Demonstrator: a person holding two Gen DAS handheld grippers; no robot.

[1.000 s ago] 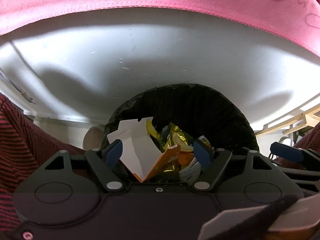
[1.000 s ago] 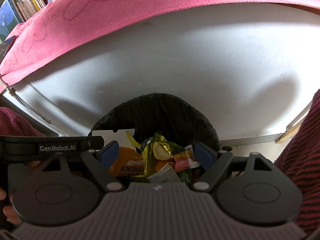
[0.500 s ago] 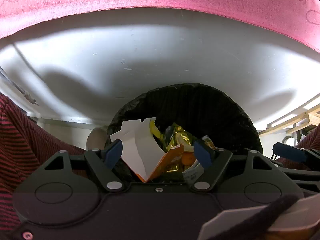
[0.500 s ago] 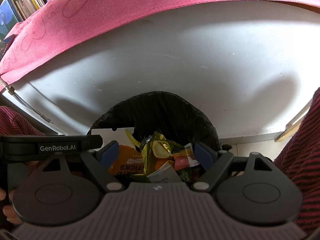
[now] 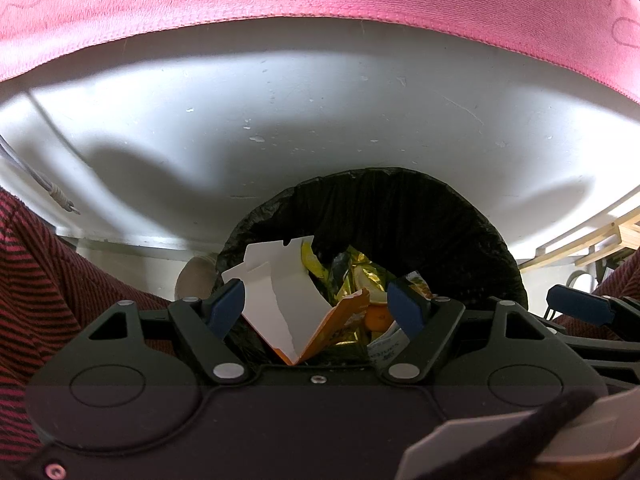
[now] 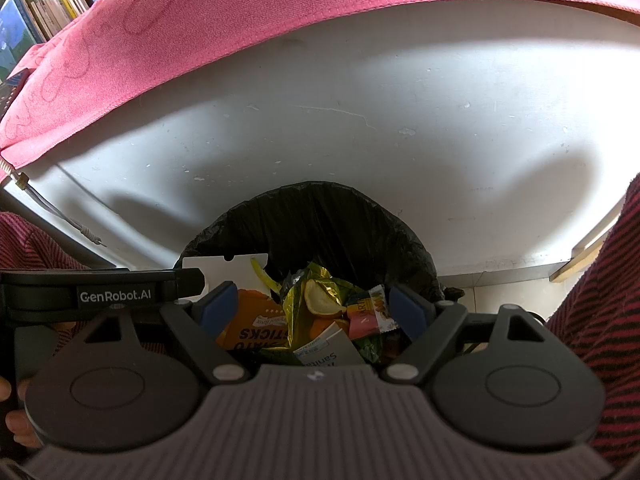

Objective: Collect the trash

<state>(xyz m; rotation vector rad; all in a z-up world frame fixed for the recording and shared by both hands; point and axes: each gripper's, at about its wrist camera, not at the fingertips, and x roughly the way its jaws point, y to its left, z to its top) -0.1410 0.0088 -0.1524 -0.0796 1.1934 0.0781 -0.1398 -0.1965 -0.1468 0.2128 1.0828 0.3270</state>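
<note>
Left wrist view: the left gripper point(image 5: 316, 304) hangs over a bin lined with a black bin bag point(image 5: 400, 208), its fingers point(image 5: 224, 306) apart and clamped on nothing. Inside the bag, a torn white-and-orange carton point(image 5: 284, 300) stands up against the left side beside crumpled gold foil wrappers point(image 5: 360, 280) and orange peel point(image 5: 378, 318). The bag film looks thin, soft and slippery; a pinch on the bunched rim should hold better than one on the smooth wall. The load looks light.

Right wrist view: the right gripper point(image 6: 312, 310) also points down into the bag point(image 6: 320, 216), fingers point(image 6: 408, 312) spread with nothing between them. Below lie an orange snack box point(image 6: 252, 328), a citrus wedge point(image 6: 320, 300), a pink sweet wrapper point(image 6: 366, 318) and a sachet point(image 6: 332, 348). The left gripper's body point(image 6: 100, 294) sits just beside on the left. The bin stands close against a white panel point(image 6: 360, 120) under a pink cloth point(image 6: 200, 20), so open room is mostly upward and toward the person, whose striped sleeves point(image 6: 600, 340) flank both sides.
</note>
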